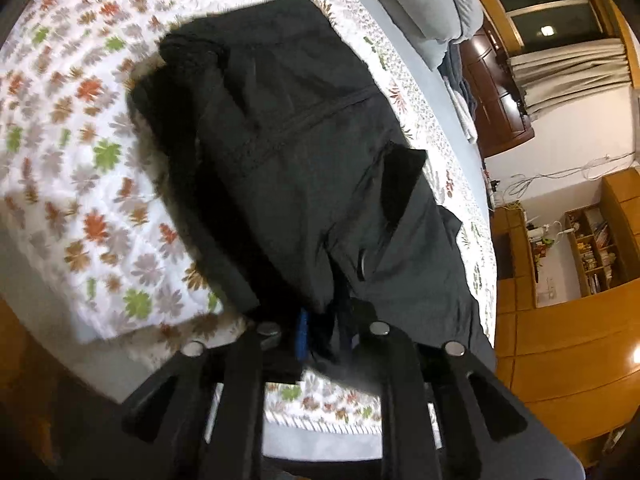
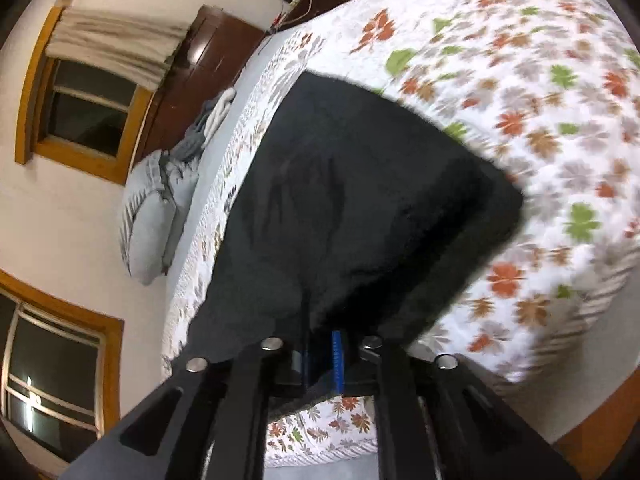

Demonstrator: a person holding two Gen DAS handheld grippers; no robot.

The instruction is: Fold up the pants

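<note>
Dark grey pants (image 1: pixel 304 152) lie on a floral quilt (image 1: pixel 80 160) on a bed and run away from the camera in the left wrist view, with a zipped pocket and a loose flap showing. My left gripper (image 1: pixel 320 340) is shut on the near edge of the pants, the cloth bunched between its blue-padded fingers. In the right wrist view the same pants (image 2: pixel 352 208) spread out as a dark slab over the quilt (image 2: pixel 540 120). There my right gripper (image 2: pixel 320 356) is shut on another part of the near edge, with fabric pinched between the pads.
Grey pillows (image 1: pixel 432 8) and folded cloths lie at the bed's far end, pillow (image 2: pixel 152 216) by a wall with windows. A dark wooden cabinet (image 1: pixel 496 92), wooden shelves (image 1: pixel 592 248) and a wooden floor (image 1: pixel 568 344) surround the bed. The quilt's near edge (image 2: pixel 320 440) hangs just below the grippers.
</note>
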